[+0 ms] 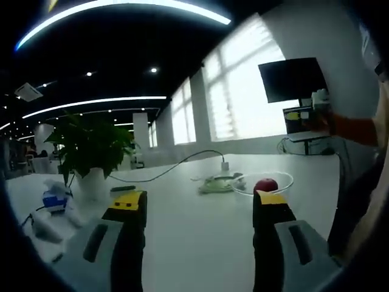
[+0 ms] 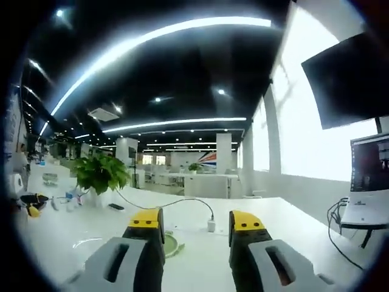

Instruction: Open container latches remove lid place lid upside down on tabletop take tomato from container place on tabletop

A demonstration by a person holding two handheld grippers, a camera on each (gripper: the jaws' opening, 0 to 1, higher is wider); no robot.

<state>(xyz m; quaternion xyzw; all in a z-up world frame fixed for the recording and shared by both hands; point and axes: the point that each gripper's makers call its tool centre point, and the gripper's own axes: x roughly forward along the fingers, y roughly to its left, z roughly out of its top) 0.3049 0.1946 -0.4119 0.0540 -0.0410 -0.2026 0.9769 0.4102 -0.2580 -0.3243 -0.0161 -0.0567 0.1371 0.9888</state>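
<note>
On the white tabletop [image 1: 182,213] in the left gripper view stands a clear round container [image 1: 263,182] with a red tomato [image 1: 265,185] in it. Just left of it lies a pale green lid [image 1: 216,182]. My left gripper [image 1: 197,210] hangs open above the table, short of the container, its right jaw tip overlapping the tomato in the picture. In the right gripper view my right gripper [image 2: 196,228] is open with nothing between its jaws, and the green lid [image 2: 172,245] peeks out beside the left jaw.
A potted plant [image 1: 91,152] and a small blue-and-white item [image 1: 56,201] stand at the left. A cable with a plug [image 1: 223,164] runs across the table. A laptop and monitor [image 1: 301,97] sit at the far right, near a person's sleeve [image 1: 358,131].
</note>
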